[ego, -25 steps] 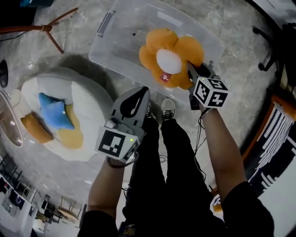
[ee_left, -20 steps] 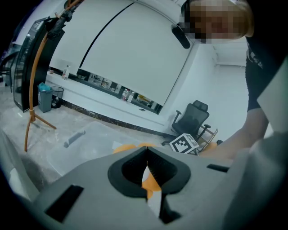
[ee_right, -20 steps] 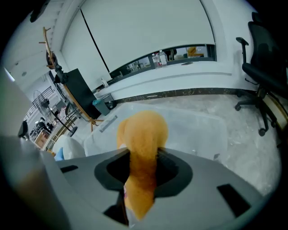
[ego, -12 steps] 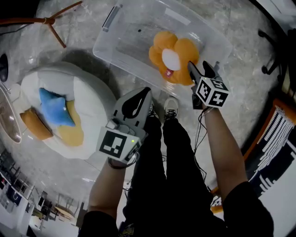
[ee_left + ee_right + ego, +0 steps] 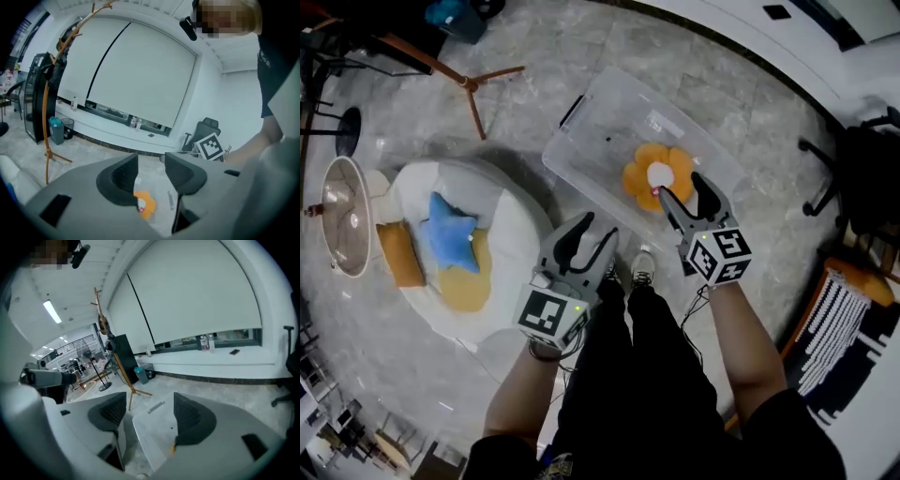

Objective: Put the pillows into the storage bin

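Note:
The orange flower pillow (image 5: 658, 175) lies inside the clear storage bin (image 5: 591, 141); in the left gripper view the pillow (image 5: 146, 205) shows low between the jaws. My right gripper (image 5: 682, 187) hangs above the bin's near side; its jaws have just been opening and stand wide with nothing between them. My left gripper (image 5: 595, 230) hovers left of it over the floor; its jaws too have just been opening and hold nothing. A blue star pillow (image 5: 450, 234), a yellow round pillow (image 5: 471, 286) and a tan pillow (image 5: 398, 255) rest on the white beanbag (image 5: 520, 234).
A wooden coat stand (image 5: 469, 80) stands behind the beanbag, a round side table (image 5: 347, 216) to its left. An office chair (image 5: 862, 178) is at the right. The person's legs and shoes (image 5: 639, 267) are just before the bin.
The right gripper has let go of the orange flower pillow, which stays in the bin. Both grippers have risen away from the bin and both pairs of jaws have opened.

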